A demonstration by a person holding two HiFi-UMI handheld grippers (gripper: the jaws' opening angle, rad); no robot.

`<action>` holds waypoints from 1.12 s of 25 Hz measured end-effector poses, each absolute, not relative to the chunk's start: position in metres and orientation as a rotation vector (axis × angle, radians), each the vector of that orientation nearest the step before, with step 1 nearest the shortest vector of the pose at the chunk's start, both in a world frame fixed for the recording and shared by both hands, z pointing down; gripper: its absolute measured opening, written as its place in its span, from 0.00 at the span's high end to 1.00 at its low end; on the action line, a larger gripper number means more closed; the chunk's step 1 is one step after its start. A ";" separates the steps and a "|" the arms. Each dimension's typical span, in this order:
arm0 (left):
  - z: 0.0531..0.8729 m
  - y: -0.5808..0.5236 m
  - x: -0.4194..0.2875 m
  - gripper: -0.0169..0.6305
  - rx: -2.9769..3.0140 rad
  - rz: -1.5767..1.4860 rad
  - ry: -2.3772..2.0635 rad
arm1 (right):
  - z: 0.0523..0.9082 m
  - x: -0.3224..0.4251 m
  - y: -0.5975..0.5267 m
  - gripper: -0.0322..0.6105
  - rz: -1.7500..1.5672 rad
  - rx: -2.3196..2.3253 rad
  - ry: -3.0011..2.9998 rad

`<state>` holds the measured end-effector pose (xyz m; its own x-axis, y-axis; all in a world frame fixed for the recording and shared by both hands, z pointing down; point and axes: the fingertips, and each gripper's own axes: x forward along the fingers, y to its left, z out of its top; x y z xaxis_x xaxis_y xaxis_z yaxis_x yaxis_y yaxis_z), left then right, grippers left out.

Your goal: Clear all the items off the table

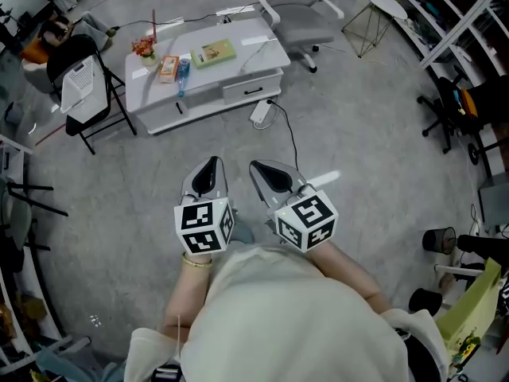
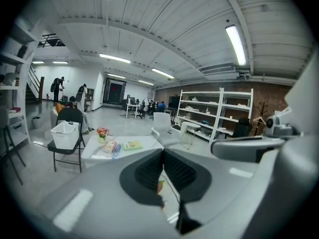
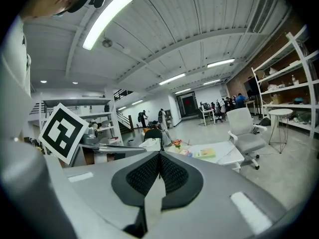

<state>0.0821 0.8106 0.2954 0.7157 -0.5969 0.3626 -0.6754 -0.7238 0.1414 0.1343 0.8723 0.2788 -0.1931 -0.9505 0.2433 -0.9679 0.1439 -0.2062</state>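
The left gripper and right gripper are hanging side by side over the floor, just ahead of the person holding them. The left gripper is clenched, pads meeting with nothing between them; the right gripper is likewise clenched and empty. Both are pointing toward the table, which is standing well apart from them. A power strip is lying on the floor just beside the table's near edge, its cord trailing toward the grippers. On the table's left half a book, a bottle, a box and a flower pot are sitting, the bottle just beside the box. A basket is resting on a folding chair left of the table; an office chair is standing behind it
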 end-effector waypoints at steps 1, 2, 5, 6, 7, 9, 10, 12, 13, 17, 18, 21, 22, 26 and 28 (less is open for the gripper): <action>0.295 0.800 0.084 0.96 2.659 0.429 -1.008 | 0.278 0.137 0.862 0.95 0.493 1.959 -2.331; 0.294 0.790 0.086 0.96 2.662 0.431 -1.008 | 0.278 0.139 0.852 0.95 0.493 1.958 -2.327; 0.291 0.759 0.088 0.96 2.669 0.442 -1.004 | 0.276 0.141 0.819 0.95 0.493 1.954 -2.322; 0.290 0.750 0.089 0.96 2.667 0.444 -1.000 | 0.276 0.141 0.808 0.95 0.494 1.952 -2.323; 0.290 0.740 0.090 0.96 2.666 0.446 -0.997 | 0.276 0.142 0.796 0.95 0.495 1.950 -2.324; 0.290 0.720 0.091 0.96 2.667 0.456 -0.994 | 0.277 0.142 0.775 0.95 0.501 1.948 -2.324; 0.290 0.710 0.091 0.96 2.669 0.461 -0.994 | 0.277 0.142 0.764 0.95 0.504 1.947 -2.325; 0.290 0.690 0.090 0.96 2.668 0.462 -0.994 | 0.277 0.141 0.744 0.95 0.506 1.945 -2.326; 0.290 0.680 0.090 0.96 2.666 0.460 -0.993 | 0.278 0.140 0.735 0.95 0.503 1.942 -2.326; 0.291 0.645 0.088 0.96 2.659 0.449 -0.988 | 0.279 0.136 0.700 0.95 0.485 1.927 -2.326; 0.292 0.636 0.087 0.96 2.657 0.447 -0.990 | 0.279 0.134 0.691 0.95 0.482 1.922 -2.328; 0.295 0.612 0.086 0.96 2.651 0.444 -0.993 | 0.280 0.131 0.665 0.95 0.476 1.911 -2.333; 0.296 0.605 0.086 0.96 2.651 0.443 -0.995 | 0.281 0.131 0.657 0.95 0.476 1.909 -2.335; 0.299 0.581 0.082 0.96 2.647 0.445 -1.006 | 0.285 0.126 0.629 0.95 0.488 1.886 -2.350; 0.300 0.570 0.078 0.96 2.637 0.448 -1.017 | 0.286 0.122 0.616 0.95 0.488 1.871 -2.357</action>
